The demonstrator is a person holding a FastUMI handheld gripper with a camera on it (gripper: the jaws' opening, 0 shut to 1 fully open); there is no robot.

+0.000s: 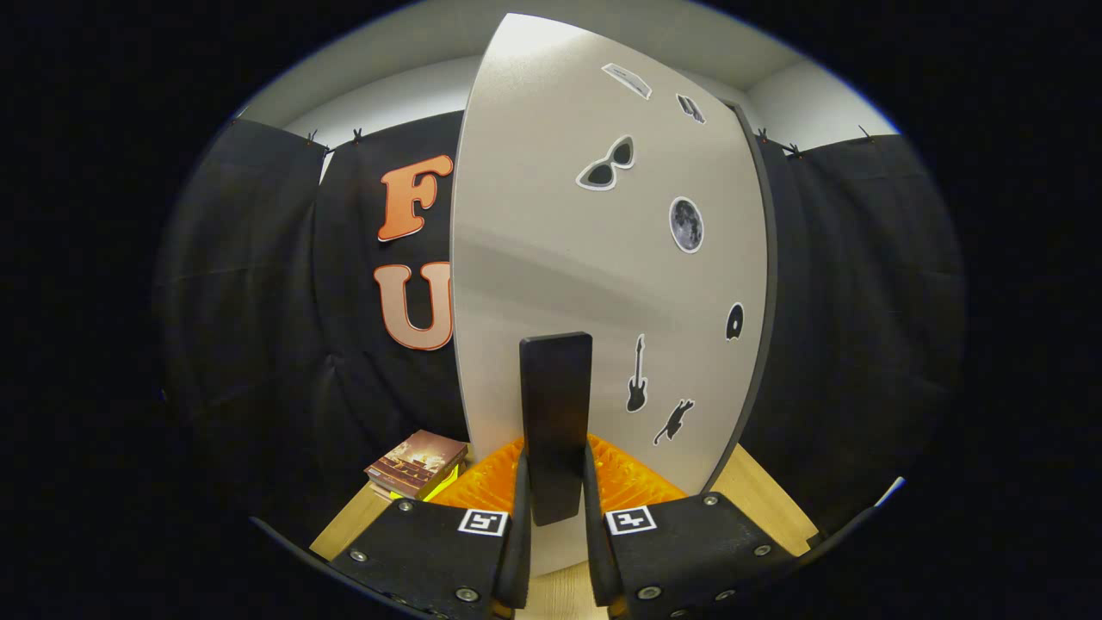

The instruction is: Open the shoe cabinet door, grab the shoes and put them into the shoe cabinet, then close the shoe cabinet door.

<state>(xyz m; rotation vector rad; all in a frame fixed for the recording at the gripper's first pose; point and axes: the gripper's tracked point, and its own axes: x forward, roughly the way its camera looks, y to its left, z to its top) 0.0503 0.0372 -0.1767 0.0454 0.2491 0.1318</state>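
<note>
Jaws clamp handle (pixel 555 413) of shoe cabinet door (pixel 551 232).

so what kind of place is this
Likely a staged recording booth, not a home: black cloth wall clipped up behind, a stickered cabinet door on a wooden table, some books. The claw grips the door's black handle.

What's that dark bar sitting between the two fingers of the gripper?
In the gripper view, that is the cabinet door's handle, an upright dark bar fixed to the pale door. The gripper has both fingers pressed against its sides, with nothing else between them.
</note>
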